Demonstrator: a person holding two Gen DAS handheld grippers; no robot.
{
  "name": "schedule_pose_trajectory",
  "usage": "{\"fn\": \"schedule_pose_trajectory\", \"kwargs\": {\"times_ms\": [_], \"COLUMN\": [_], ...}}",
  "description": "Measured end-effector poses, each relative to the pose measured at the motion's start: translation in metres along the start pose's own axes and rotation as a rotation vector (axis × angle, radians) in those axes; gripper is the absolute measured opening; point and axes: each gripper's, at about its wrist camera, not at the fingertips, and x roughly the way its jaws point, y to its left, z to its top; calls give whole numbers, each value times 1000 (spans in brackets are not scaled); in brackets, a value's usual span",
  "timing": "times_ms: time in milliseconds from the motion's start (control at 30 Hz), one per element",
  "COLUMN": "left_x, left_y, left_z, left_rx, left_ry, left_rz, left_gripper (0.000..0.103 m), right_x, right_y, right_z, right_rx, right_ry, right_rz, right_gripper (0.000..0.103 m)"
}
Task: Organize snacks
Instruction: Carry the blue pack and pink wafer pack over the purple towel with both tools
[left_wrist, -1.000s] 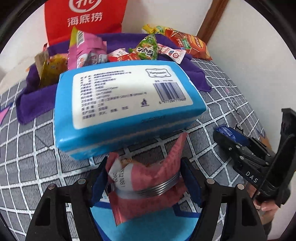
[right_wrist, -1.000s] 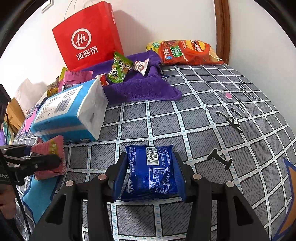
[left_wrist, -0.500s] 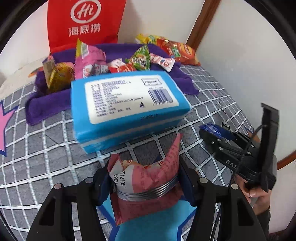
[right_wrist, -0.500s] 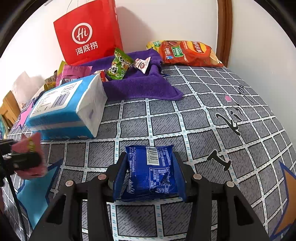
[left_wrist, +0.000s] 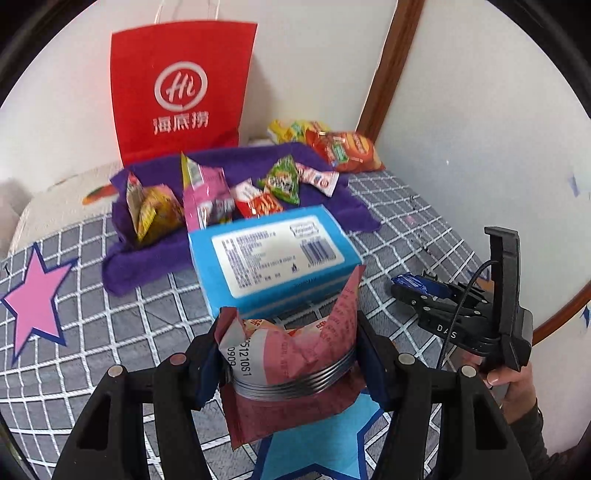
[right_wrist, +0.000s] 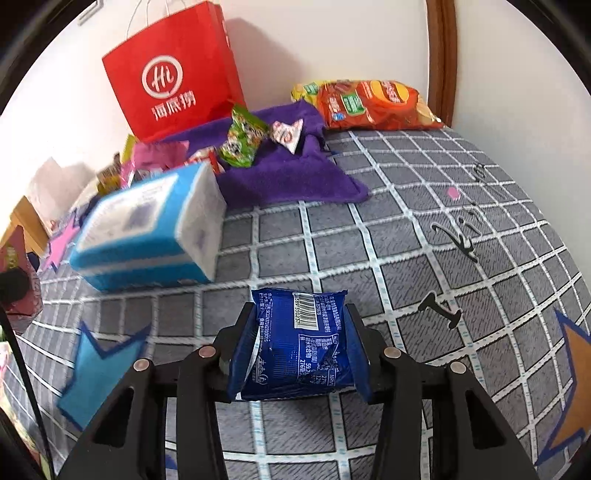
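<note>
Closest to us, our left gripper (left_wrist: 291, 354) is clamped on a pink snack packet (left_wrist: 291, 354), its crumpled sides pinched between both fingers; we can read "5121 0S1" and "0909" on its white corner, and the rest of its print is too small to tell. Our right gripper (right_wrist: 297, 347) is likewise closed on a blue snack packet (right_wrist: 295, 345), which shows a white barcode label and small white text that we cannot make out beyond a few digits. In the left wrist view the right gripper's body carries the letters "DAS", and the person's hand (left_wrist: 517, 384) wraps its handle.

Both packets hang above a grey checked bedspread (right_wrist: 406, 229) printed with blue and pink stars and some black lettering we cannot read. Just beyond the pink packet lies a blue tissue pack (left_wrist: 273, 258) with a white label, a barcode and a small logo; its fine print is illegible.

Behind it a purple towel (right_wrist: 288, 181) is spread out, bearing several snacks: a green triangular packet (left_wrist: 282, 182), a white-and-red candy wrapper (left_wrist: 319, 177), a red packet (left_wrist: 258, 201), a pink pouch (left_wrist: 203, 195) and a yellow bag (left_wrist: 153, 210). Farther right, a red-orange chip bag (right_wrist: 373, 105) rests on the bedspread near the wall.

Farthest back, a red paper bag (left_wrist: 181, 92) stands against the wall, marked "Hi" in a white circle above "海底捞".
</note>
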Motion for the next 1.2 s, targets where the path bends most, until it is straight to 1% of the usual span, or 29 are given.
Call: {"fn": "schedule_pose_trajectory", "kwargs": {"times_ms": [167,433,567,667,967,1200], "left_x": [-11,-19,-27,-33,-42,-30], "left_y": [6,22,34,44,64,77], "left_z": [4,5,9,17,59,99], "left_rx": [-18,-56,-81,-91,-108,-117], "left_ry": [-28,-44,-56,-66,-128,-173], "left_rz": [-4,-3,14,42,111,173], "left_gripper": [61,61,61,61,61,61], "right_x": [-23,-54,-64,-66,-67,-48], "right_y": [13,39,50,59,76,88], "right_z": [13,40,57,74,128,169], "right_rx": [-22,-57,-64,-77,-71,-91], "right_ry": [-37,-102,-128,-141,-163,-161], "right_rz": [2,9,32,26,39,36], "right_gripper": [46,46,46,46,46,46]}}
